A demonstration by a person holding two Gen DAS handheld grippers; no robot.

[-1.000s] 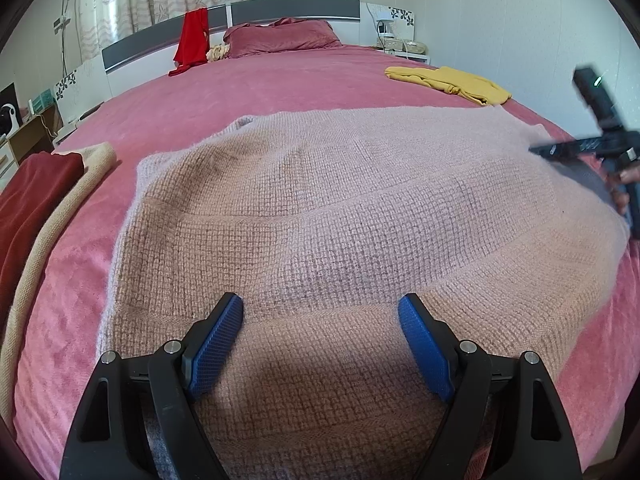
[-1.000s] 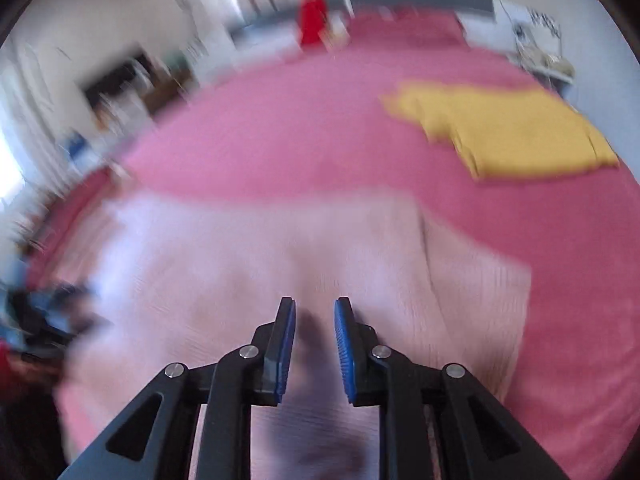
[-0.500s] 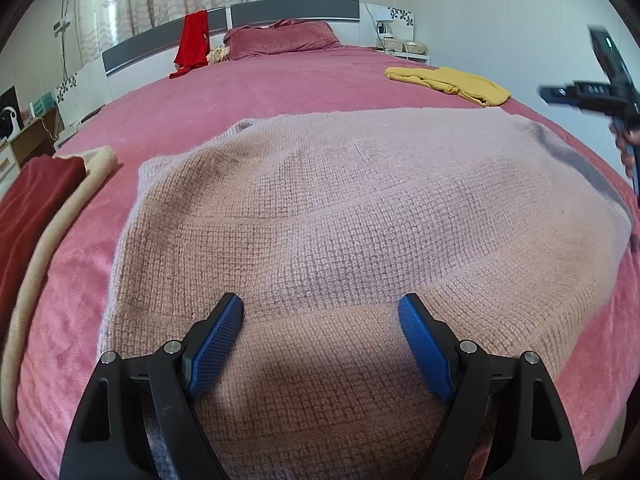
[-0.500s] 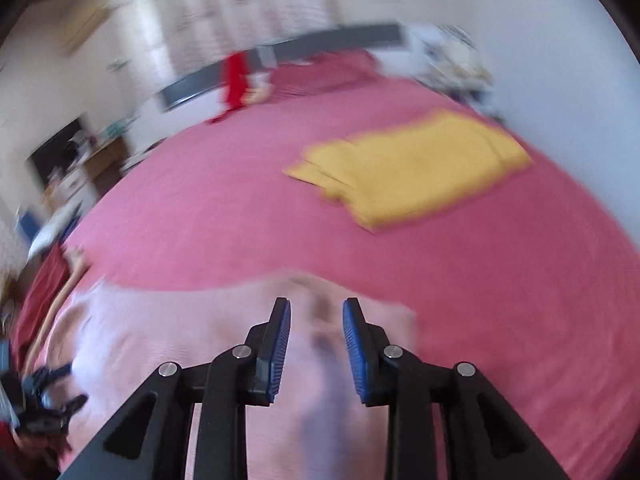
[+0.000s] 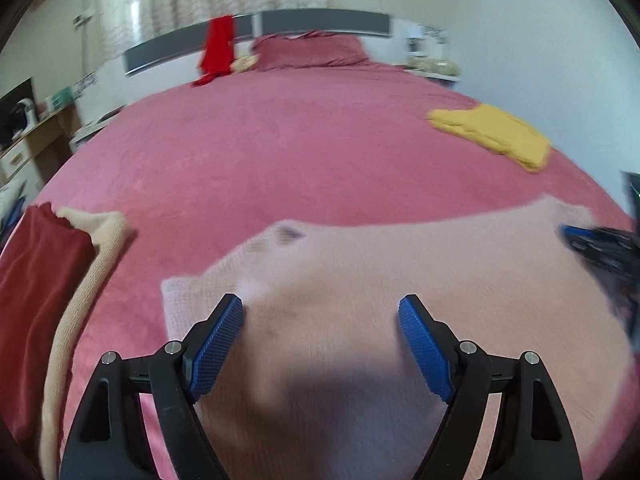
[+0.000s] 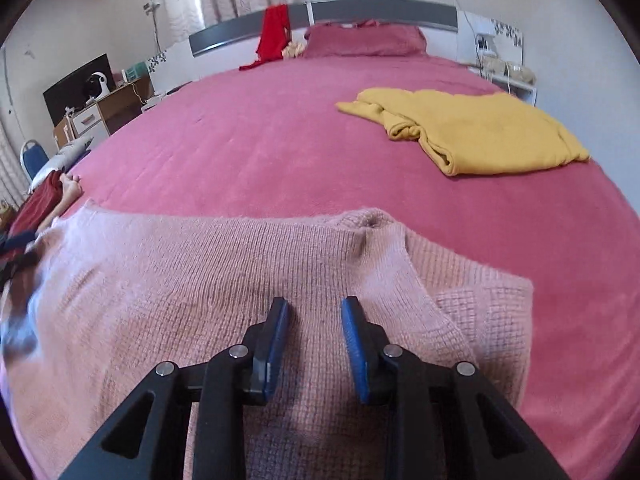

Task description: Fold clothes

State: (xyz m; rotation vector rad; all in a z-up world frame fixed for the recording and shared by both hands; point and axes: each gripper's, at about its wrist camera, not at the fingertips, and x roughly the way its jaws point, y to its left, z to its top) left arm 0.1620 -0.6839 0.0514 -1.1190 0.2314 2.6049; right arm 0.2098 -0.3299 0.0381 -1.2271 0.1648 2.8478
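Observation:
A pale pink knitted sweater (image 5: pixel 400 280) lies spread on the pink bed; it also shows in the right wrist view (image 6: pixel 200 280), with its neck opening (image 6: pixel 372 222) at the far edge and a folded part (image 6: pixel 480 312) at the right. My left gripper (image 5: pixel 320 344) is wide open above the sweater's near left part, holding nothing. My right gripper (image 6: pixel 316 344) hovers over the sweater near the collar with its jaws a narrow gap apart and nothing between them. The right gripper shows blurred at the right edge of the left wrist view (image 5: pixel 600 248).
A folded yellow garment (image 6: pixel 480 136) lies on the bed's right side. A dark red cloth (image 5: pixel 36 280) and a cream knit (image 5: pixel 92 264) lie at the left edge. A red garment (image 6: pixel 274 34) hangs on the headboard beside a pillow (image 6: pixel 364 40). A desk (image 6: pixel 104 112) stands left.
The left gripper has risen and moved, so the sweater sits lower and smaller in its view. The right gripper has come back down over the sweater's collar area; its view is sharp again.

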